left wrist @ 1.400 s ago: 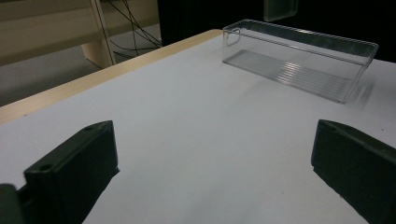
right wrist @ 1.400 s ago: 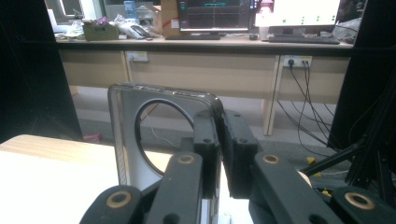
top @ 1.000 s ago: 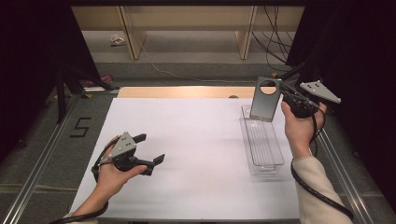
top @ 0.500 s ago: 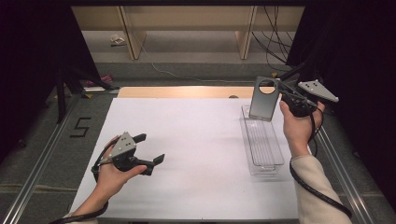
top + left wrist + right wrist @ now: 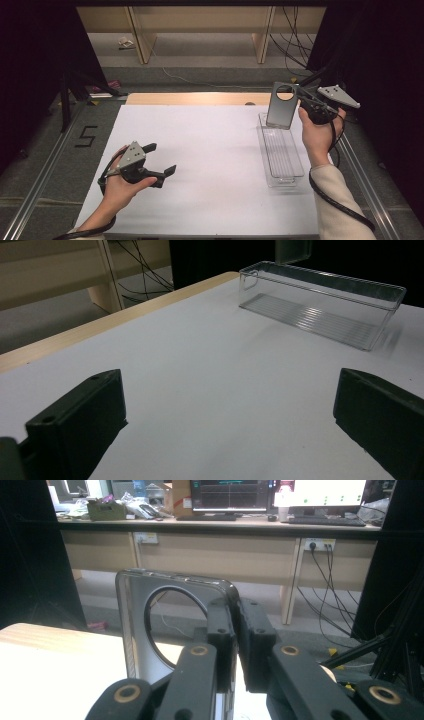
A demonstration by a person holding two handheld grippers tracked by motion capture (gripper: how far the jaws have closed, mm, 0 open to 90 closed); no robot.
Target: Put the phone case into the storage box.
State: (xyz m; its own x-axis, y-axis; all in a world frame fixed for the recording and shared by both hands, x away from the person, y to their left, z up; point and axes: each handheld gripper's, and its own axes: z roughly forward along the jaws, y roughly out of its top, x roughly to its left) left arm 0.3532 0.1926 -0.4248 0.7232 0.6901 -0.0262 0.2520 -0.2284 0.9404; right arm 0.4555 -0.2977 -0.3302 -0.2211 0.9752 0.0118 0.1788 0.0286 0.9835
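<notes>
My right gripper is raised over the table's far right and is shut on the edge of a flat grey plate with a round hole. The plate hangs upright above the far end of a long clear plastic box. In the right gripper view the jaws pinch the plate at its right edge, beside the hole. At the front left, my left gripper rests low on the white table surface, open, with nothing between its jaws. The left gripper view has these jaws wide apart, facing the clear box.
The white sheet covers most of the table; a wooden strip runs along its far edge. Metal rails flank both sides. A black cable trails from the right gripper past the sleeve. Shelving stands beyond the table.
</notes>
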